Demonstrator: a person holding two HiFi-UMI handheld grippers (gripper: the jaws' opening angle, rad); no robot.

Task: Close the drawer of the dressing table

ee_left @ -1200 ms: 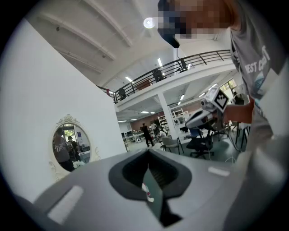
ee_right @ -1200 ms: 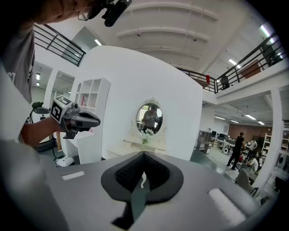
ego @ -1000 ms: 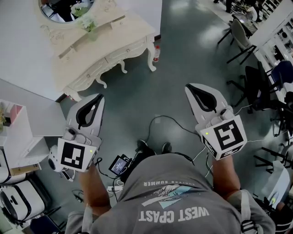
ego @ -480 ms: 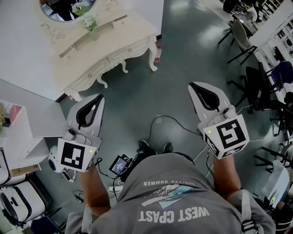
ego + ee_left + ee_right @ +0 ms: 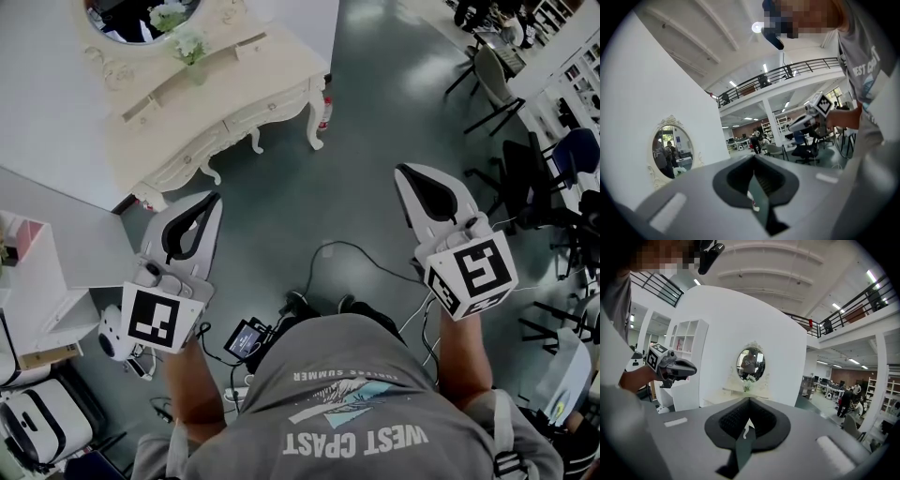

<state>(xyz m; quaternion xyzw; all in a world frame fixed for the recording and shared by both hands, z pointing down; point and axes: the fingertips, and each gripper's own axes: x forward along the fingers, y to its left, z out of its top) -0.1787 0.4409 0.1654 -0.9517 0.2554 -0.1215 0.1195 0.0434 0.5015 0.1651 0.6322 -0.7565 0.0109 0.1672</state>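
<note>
Cream dressing table [image 5: 272,70] with carved legs stands at the upper left of the head view against a white wall, well apart from both tools across grey floor [image 5: 309,202]. An oval mirror [image 5: 131,19] sits above it. The drawer fronts [image 5: 246,120] run along its apron; cannot tell whether one stands out. The person [image 5: 347,403] faces it, with both forearms stretched forward, level with each other and well apart. The left gripper [image 5: 210,198] points at the table's front, tipped slightly down, its jaws pressed together with nothing between them. The right gripper [image 5: 405,172] points just right of the table at the same slight tilt, jaws closed and empty.
</note>
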